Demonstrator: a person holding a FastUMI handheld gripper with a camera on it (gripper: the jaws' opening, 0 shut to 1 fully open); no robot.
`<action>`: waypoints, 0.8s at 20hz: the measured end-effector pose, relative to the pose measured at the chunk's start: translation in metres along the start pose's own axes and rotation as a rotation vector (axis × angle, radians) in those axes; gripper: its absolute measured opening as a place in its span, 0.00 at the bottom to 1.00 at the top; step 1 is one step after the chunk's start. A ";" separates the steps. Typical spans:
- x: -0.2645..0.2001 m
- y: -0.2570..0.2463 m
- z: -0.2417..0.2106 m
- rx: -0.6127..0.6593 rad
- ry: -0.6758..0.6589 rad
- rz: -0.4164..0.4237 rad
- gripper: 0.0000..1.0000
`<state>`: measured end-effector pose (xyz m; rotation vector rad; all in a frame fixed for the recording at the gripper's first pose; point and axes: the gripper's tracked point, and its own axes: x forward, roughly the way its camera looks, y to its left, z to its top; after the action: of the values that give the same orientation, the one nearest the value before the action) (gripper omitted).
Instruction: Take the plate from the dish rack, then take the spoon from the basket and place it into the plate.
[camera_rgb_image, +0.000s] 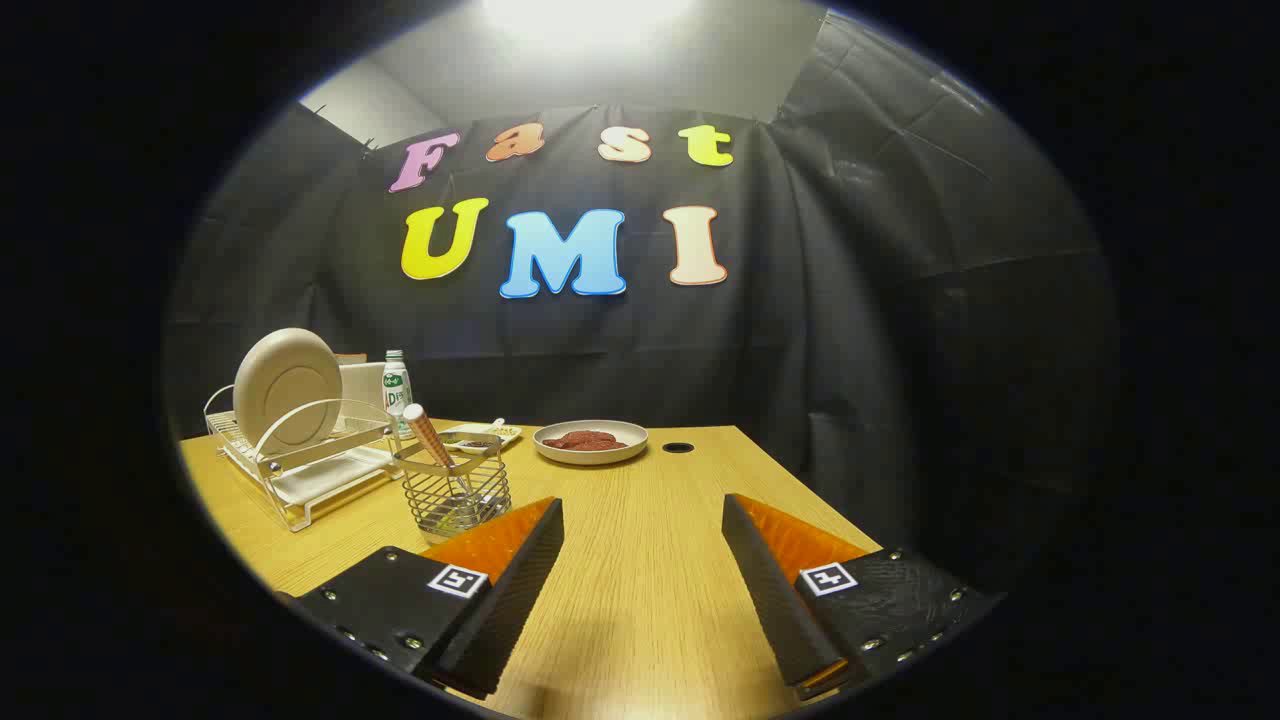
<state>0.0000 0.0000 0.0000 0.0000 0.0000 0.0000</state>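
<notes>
Gripper view looks forward over a light wooden table (640, 560) toward the black cloth wall of the booth. The gripper (640, 515) hangs above the tabletop with its two fingers spread wide apart, nothing between them but bare wood. Well ahead and off to the left of the fingers stands a white wire dish rack (300, 465) with a drip tray under it, and a round beige plate (288, 388) sits upright on edge in its curved slots, its underside facing this way. Just beside the rack, nearer the left finger, is a round metal wire basket (457, 498); a spoon with a pinkish patterned handle (432, 440) leans tilted inside it, handle end up toward the rack. Behind the rack stand a small clear bottle with a green label (397, 385) and a pale box. Beyond the basket lies a small white rectangular dish (484, 435), and farther along the table, beyond the gap between the fingers, rests a shallow round beige plate holding something dark red (590, 441). Near it is a small dark round hole (678, 447) in the tabletop.
</notes>
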 end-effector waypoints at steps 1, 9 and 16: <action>0.003 -0.001 0.001 0.006 0.001 0.001 0.98; 0.075 -0.001 0.059 0.003 -0.108 0.006 0.97; 0.035 0.020 0.154 -0.116 -0.141 -0.069 0.98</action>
<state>0.0348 0.0202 0.1541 -0.1157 -0.1408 -0.0691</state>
